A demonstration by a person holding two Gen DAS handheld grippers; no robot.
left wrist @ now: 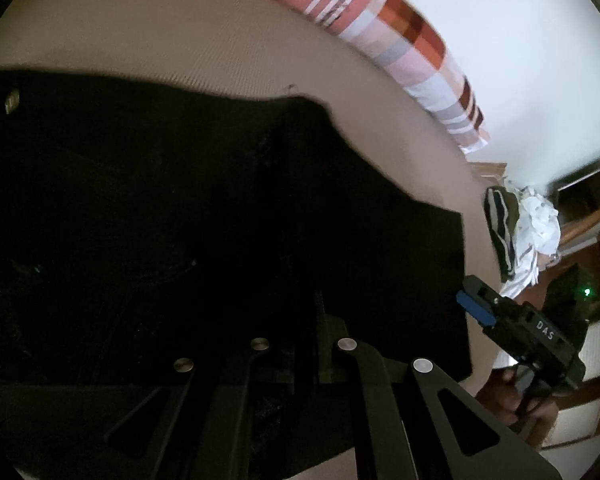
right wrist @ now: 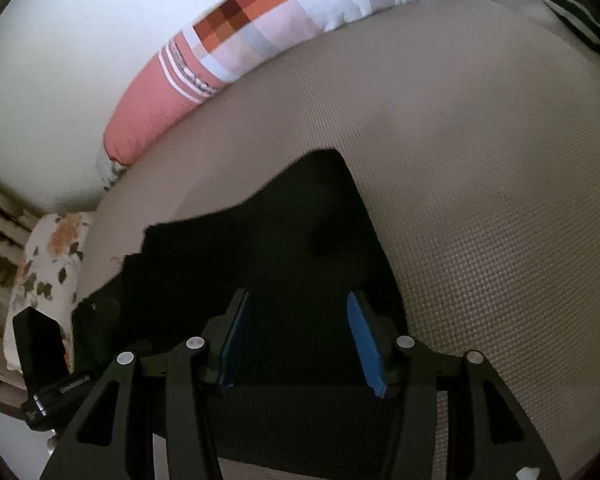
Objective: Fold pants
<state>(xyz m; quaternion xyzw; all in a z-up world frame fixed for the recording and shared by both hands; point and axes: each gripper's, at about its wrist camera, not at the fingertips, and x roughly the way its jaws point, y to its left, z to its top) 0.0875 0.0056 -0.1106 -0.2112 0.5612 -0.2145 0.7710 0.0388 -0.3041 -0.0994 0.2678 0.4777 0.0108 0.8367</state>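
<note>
Underneath, the beige bed point(right wrist: 480, 160) carries black pants point(left wrist: 180, 220) spread flat, a checked bolster point(right wrist: 260, 32) at its far edge. Left gripper point(left wrist: 304, 320) is pressed together, pinching the pants; right gripper point(right wrist: 296, 340) hangs spread over them.

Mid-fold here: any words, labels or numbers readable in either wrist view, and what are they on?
"DAS": white letters on the black body of the right gripper, seen from the left wrist view.
Pale print on the black device at the lower left of the right wrist view: too small and blurred to read.
Small pale tag or button on the black pants: no legible text.
Nothing else readable.
</note>
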